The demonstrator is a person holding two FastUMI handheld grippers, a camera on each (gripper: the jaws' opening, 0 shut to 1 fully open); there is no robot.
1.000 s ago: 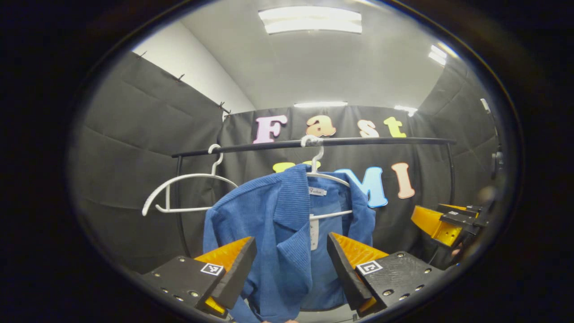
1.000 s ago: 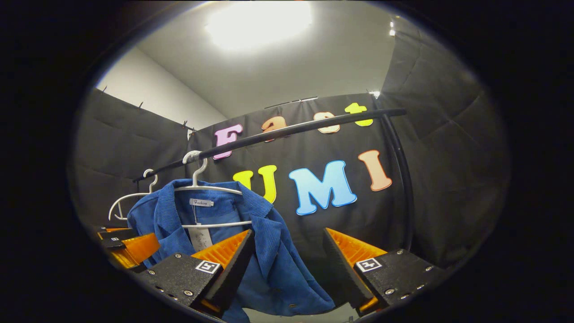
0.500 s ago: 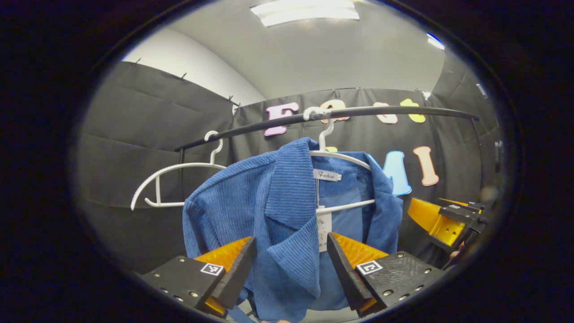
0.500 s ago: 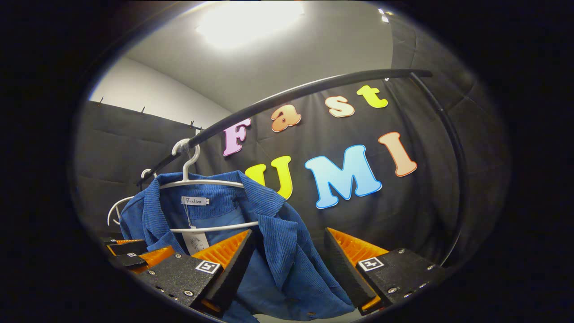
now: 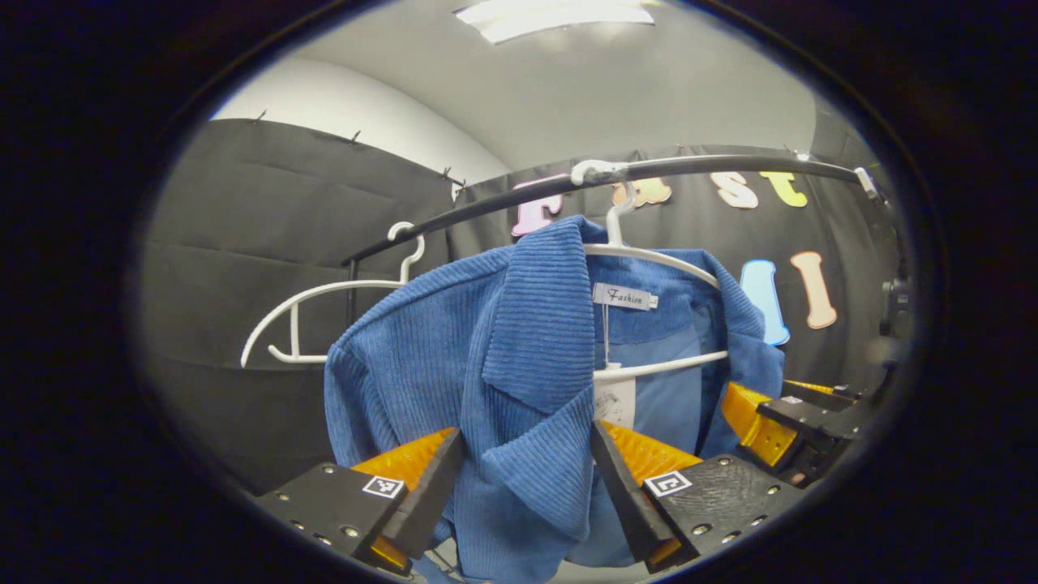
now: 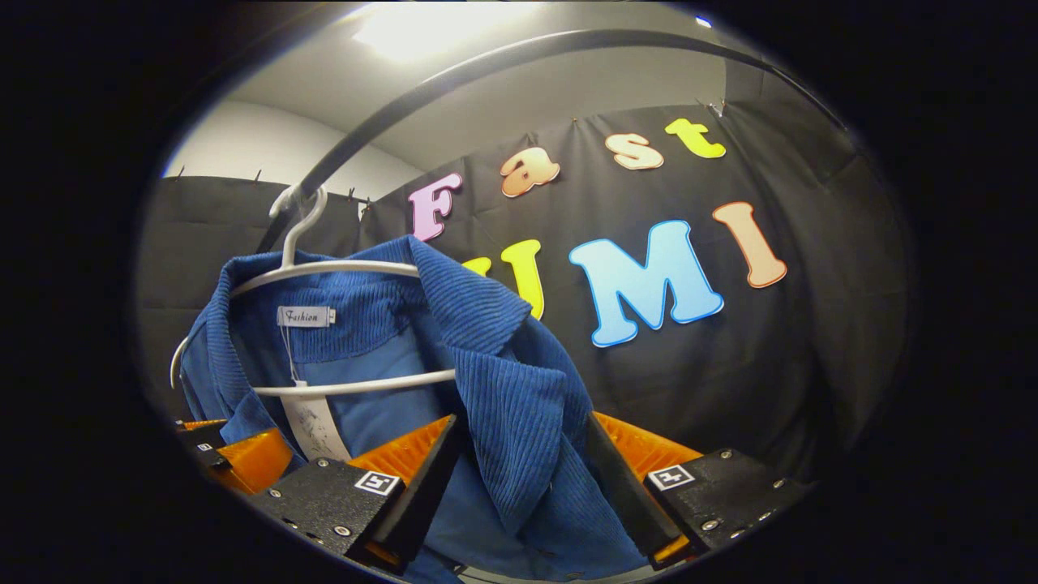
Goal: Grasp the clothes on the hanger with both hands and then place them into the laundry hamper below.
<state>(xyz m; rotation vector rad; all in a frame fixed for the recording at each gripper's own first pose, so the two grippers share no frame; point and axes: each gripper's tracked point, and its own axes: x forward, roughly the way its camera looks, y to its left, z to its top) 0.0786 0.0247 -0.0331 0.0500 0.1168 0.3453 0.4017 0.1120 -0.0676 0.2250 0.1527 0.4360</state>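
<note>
As I move both grippers in closer, the blue jacket (image 5: 454, 357) looks bigger now and its front flaps sit between my open fingers.

My left gripper (image 5: 527, 495) and right gripper (image 6: 523, 487) are wide, not squeezing yet. I think grabbing comes next. The jacket hangs on a white hanger (image 5: 649, 255) from a black rail (image 5: 730, 166), beside an empty hanger (image 5: 324, 296), under grey ceiling.

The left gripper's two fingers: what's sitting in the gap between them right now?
In the left gripper view, the blue jacket's front lapel hangs between the open left gripper's fingers, which haven't closed on it.
</note>
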